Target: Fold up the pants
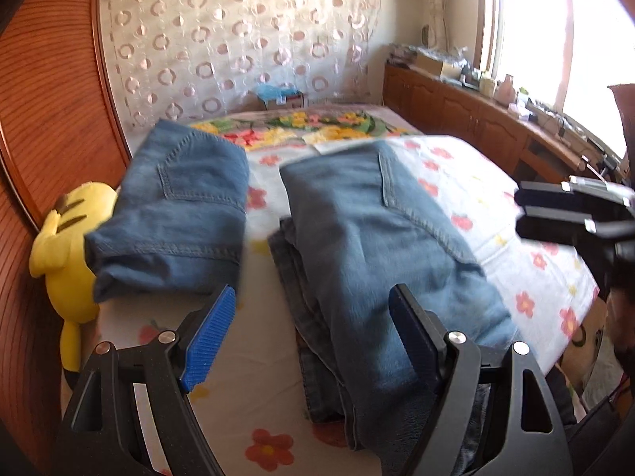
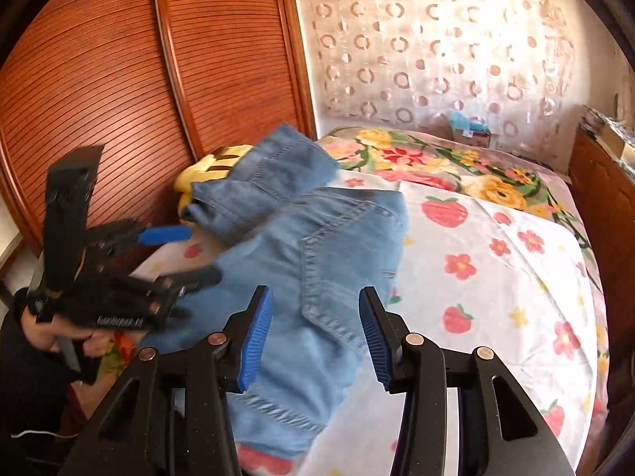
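Note:
A pair of blue jeans lies folded lengthwise on the flowered bedsheet, near the front edge; it also shows in the right wrist view. A second, folded pair of jeans lies to the left by the wardrobe, and shows in the right wrist view. My left gripper is open and empty just above the near end of the first pair. My right gripper is open and empty above the same pair. Each gripper appears in the other's view, the right one and the left one.
A yellow plush toy sits at the bed's left edge against the wooden wardrobe. A floral blanket lies at the far end. A wooden cabinet with clutter runs along the window. A small box stands by the curtain.

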The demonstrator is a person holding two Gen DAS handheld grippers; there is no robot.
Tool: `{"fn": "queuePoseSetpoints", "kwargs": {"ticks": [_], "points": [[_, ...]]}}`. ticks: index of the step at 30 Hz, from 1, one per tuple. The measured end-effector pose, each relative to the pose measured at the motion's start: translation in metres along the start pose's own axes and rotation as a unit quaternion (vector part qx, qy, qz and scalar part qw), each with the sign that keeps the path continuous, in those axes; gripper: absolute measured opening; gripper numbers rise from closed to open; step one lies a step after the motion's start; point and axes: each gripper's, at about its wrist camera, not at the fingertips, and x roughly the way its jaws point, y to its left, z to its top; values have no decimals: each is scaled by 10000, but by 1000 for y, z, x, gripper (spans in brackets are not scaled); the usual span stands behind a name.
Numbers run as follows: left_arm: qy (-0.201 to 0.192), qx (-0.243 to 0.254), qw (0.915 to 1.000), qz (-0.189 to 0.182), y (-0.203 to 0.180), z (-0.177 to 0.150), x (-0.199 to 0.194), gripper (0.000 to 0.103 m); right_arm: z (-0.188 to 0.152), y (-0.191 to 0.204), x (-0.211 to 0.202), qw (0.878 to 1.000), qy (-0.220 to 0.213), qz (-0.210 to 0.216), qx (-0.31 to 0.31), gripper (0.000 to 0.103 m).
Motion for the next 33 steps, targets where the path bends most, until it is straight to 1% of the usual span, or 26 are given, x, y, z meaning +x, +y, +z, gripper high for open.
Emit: {"fn": "queuePoseSetpoints", "kwargs": {"ticks": [2,5,8,11,12,15,18,24,25,26,27,28,29,31,32,33], "points": [[101,5,9999,1,-2,-5,7,80,3,0,10,10000,33,-47,25,54],[203,13,9998,21,-4,-9,15,80,7,-3,29,9999,118,-50,86,56],[264,-6,9997,9,-4,-12,21,80,7,-6,45,9993,320,-96,148,58],[314,-30,9995,-15,-3,-16,27,80,8,-21,60,9984,509,-115,228,60],[334,-48,9994,-28,-3,-18,28,80,8,-23,68,9980,558,-110,288,62],[371,-97,9992,-63,-1,-22,31,80,8,-30,83,9965,673,55,498,66],[392,-172,9990,-143,2,-25,33,81,8,-38,94,9927,690,502,848,66],[379,-236,9987,-235,4,-28,36,80,8,-37,112,9892,753,742,1010,66],[373,-247,9986,-265,4,-27,36,78,8,-37,115,9884,761,789,1054,66],[359,-258,9984,-348,5,-27,37,73,7,-38,118,9875,772,832,1098,66],[357,-284,9977,-495,6,-28,37,63,6,-41,122,9863,800,884,1140,66],[362,-322,9968,-632,5,-29,38,56,5,-43,123,9854,812,931,1175,66],[351,-329,9965,-686,6,-29,38,53,5,-44,123,9843,827,988,1206,66],[306,-287,9954,-857,1,-31,35,33,6,-46,122,9827,851,1132,1191,55],[297,-277,9953,-875,-1,-32,34,30,7,-46,121,9829,849,1157,1151,45],[284,-242,9957,-848,-3,-32,32,24,10,-44,118,9839,843,1152,1075,34]]}}
